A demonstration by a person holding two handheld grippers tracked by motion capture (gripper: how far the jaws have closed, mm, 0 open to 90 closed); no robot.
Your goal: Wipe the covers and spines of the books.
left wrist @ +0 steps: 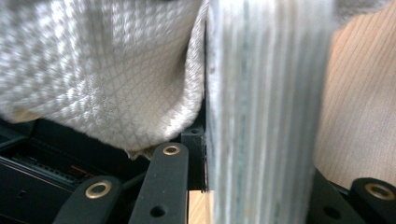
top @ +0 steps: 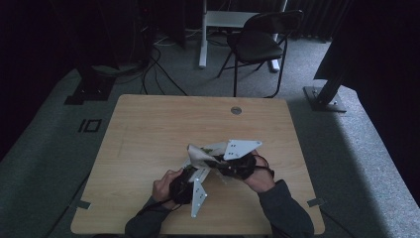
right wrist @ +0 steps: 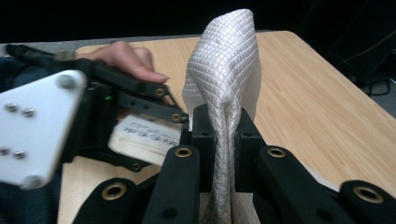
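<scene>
A white woven cloth (top: 200, 152) is held up over the front middle of the wooden table (top: 148, 129), between my two grippers. In the right gripper view my right gripper (right wrist: 225, 135) is shut on a gathered fold of the cloth (right wrist: 224, 65), which rises upright from the jaws. My left gripper (right wrist: 180, 121) sits just to its left, with its grey plate (right wrist: 32, 126) and a hand behind it. In the left gripper view the cloth (left wrist: 102, 79) hangs very close, and a blurred fold of it rises from my left gripper (left wrist: 252, 177), which is shut on it.
A black folding chair (top: 257, 42) and a white desk leg (top: 202, 34) stand beyond the table's far edge. A round grommet (top: 236, 110) sits near the far edge of the table. Cables (top: 158, 74) lie on the floor at the back left.
</scene>
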